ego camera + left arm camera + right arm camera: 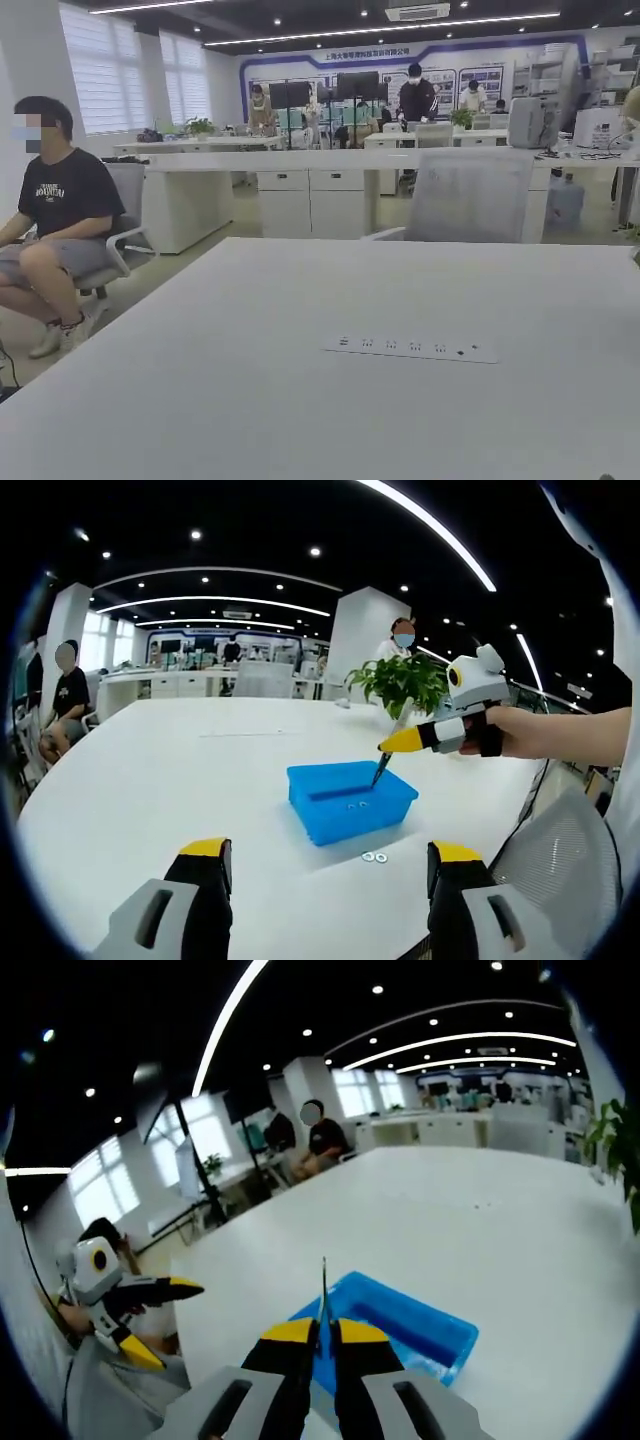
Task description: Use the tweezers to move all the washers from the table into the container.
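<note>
White table (200, 780) carries shallow blue plastic container (340, 825). My left gripper (330, 850) hangs back, jaws spread, idle. My right gripper (322, 1332) clamps slim metal tweezers (324, 1295), tips over container, likely for drop-off; whether they carry anything, cannot tell. Two small steel washers (356, 805) lie inside, two more washers (375, 857) on table just beside.

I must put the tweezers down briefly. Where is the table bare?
Bare: the wide table beyond the blue container, toward the plant, and on its side away from the right gripper. Crowded: the near strip where two washers lie, and under the tweezers.
</note>
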